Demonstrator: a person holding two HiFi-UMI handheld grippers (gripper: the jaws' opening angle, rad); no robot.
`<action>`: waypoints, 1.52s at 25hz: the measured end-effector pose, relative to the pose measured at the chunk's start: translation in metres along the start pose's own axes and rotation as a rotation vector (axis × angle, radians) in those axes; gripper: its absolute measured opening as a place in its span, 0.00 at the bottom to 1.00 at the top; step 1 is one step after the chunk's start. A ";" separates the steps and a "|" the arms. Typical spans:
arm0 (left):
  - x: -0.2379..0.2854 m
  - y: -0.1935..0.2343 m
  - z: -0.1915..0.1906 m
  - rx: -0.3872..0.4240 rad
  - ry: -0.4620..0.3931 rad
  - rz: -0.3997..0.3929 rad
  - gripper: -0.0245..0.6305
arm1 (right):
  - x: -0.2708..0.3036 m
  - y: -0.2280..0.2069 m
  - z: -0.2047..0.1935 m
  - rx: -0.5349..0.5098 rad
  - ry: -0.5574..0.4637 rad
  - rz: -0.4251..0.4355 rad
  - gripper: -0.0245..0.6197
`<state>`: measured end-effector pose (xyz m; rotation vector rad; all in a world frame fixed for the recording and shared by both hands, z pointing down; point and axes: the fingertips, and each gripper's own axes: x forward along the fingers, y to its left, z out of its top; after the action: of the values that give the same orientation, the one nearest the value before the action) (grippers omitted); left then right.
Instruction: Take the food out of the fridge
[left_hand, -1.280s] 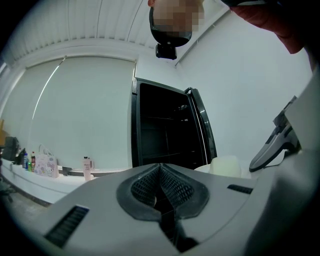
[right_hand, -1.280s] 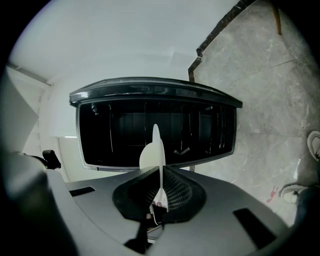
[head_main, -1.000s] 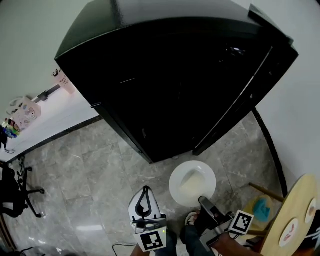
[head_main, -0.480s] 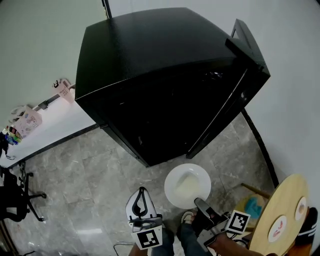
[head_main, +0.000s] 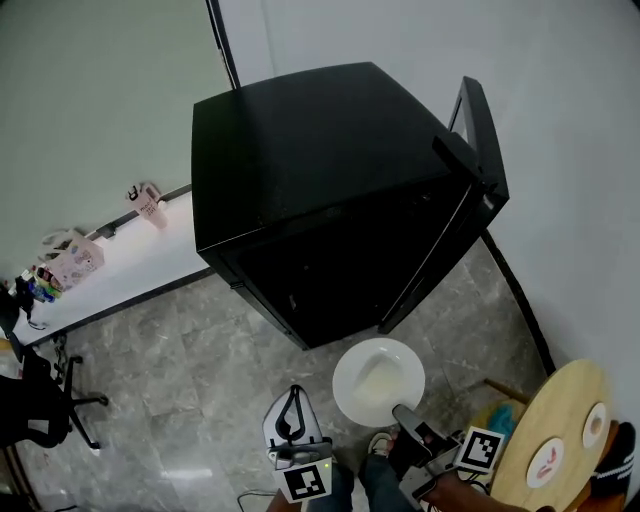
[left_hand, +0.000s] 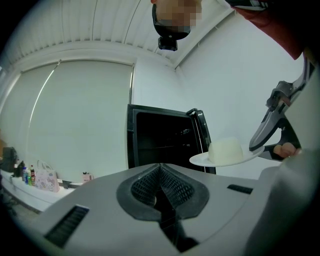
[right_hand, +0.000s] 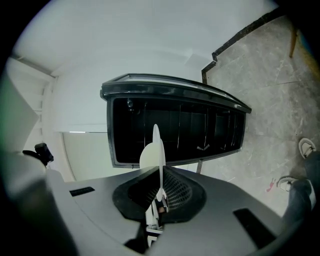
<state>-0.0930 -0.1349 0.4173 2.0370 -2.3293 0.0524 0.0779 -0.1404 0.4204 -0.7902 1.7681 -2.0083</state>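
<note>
A white plate (head_main: 378, 381) with a pale mound of food (head_main: 372, 378) hangs above the floor in front of the black fridge (head_main: 330, 190). My right gripper (head_main: 403, 412) is shut on the plate's near rim. In the right gripper view the plate (right_hand: 160, 150) stands edge-on, pinched between the jaws of the right gripper (right_hand: 160, 176). My left gripper (head_main: 291, 395) is beside the plate, to its left, shut on nothing. In the left gripper view, past the left gripper (left_hand: 160, 171), the plate (left_hand: 222, 160) carries the food (left_hand: 225, 149) in front of the dark, open fridge (left_hand: 160, 142).
The fridge door (head_main: 478, 135) stands open at the right. A white counter (head_main: 110, 265) with small items runs along the left wall, with an office chair (head_main: 30, 395) near it. A round wooden table (head_main: 555, 445) is at the lower right. The person's shoes (head_main: 380, 440) are below the plate.
Both grippers and the plate have risen; the fridge now looks smaller and shows more of its top. The right gripper's hold on the plate is unchanged.
</note>
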 end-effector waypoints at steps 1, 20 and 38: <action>0.000 0.000 0.007 -0.001 -0.002 -0.001 0.06 | -0.002 0.006 -0.001 -0.003 0.006 -0.001 0.09; -0.029 -0.012 0.122 -0.030 -0.079 0.010 0.06 | -0.046 0.122 -0.022 -0.024 0.006 0.013 0.09; -0.070 -0.018 0.169 -0.023 -0.139 -0.005 0.06 | -0.090 0.153 -0.046 -0.029 -0.019 0.027 0.09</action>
<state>-0.0678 -0.0780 0.2450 2.0992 -2.3915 -0.1198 0.1047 -0.0748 0.2510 -0.7872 1.7917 -1.9552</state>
